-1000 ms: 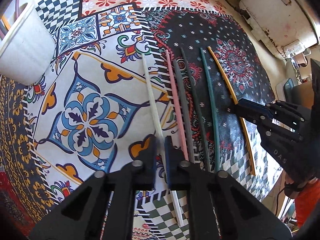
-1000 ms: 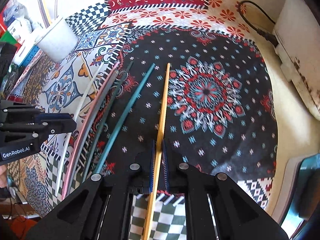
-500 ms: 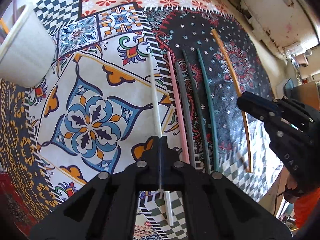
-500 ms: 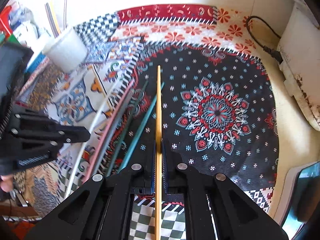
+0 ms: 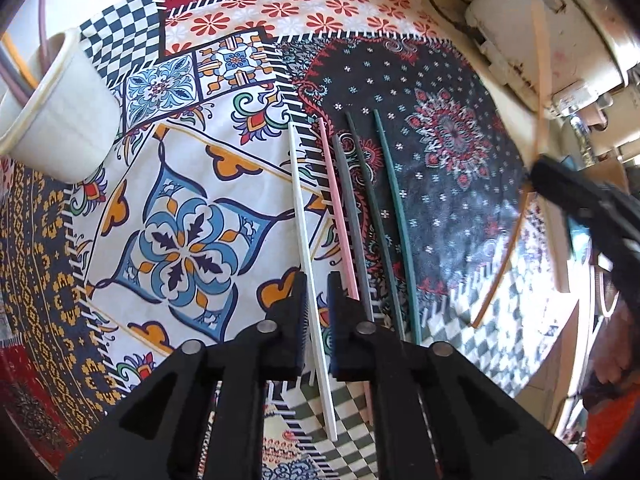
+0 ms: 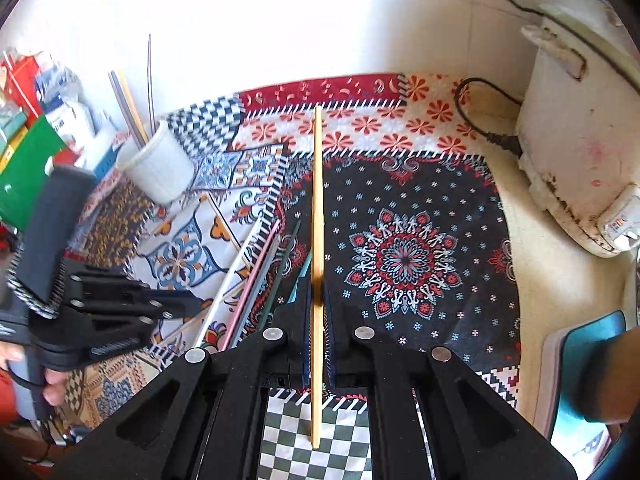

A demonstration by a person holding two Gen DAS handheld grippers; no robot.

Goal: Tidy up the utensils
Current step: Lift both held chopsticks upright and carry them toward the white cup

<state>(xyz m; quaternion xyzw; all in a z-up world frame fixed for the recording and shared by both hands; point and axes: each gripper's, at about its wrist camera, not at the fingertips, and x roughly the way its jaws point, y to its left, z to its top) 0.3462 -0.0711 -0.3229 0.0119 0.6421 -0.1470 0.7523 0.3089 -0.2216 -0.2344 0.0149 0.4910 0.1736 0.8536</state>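
Item: coloured sticks, long and thin, for sorting – six in sight.

Held: the yellow stick [image 6: 318, 184]. My right tongs [image 6: 318, 296] are pressed together on it below its middle, so the long end points up and away and a short tail hangs beneath. In the left wrist view it crosses in front of the white appliance [image 5: 560, 32], so I judge it clear of the cloth.

Lying: the white stick [image 5: 304, 220], pink stick [image 5: 334, 196], grey stick [image 5: 348, 208], dark stick [image 5: 368, 188] and teal stick [image 5: 394, 192] are side by side on the patterned cloth [image 6: 440, 200] that covers the tabletop. The pink and grey ones almost touch.

Left tongs [image 5: 317, 284]: they have just been opening. They now stand spread over the white stick, which runs between the pads with a gap on either side. I see no pinch on it.

Destination, as I judge it: the white cup [image 6: 156, 168] at the far left of the cloth, with a few sticks already standing in it.

Handling: these look light and stiff, and smooth enough to slide or swivel in a loose grip. They are also thin enough to roll away on the cloth. I would pinch each one near its middle or slightly below, squarely across the pads, so that it hangs balanced and can be dropped into the cup end first. A grip near one end would let it swing – and the cup looks light enough to tip.
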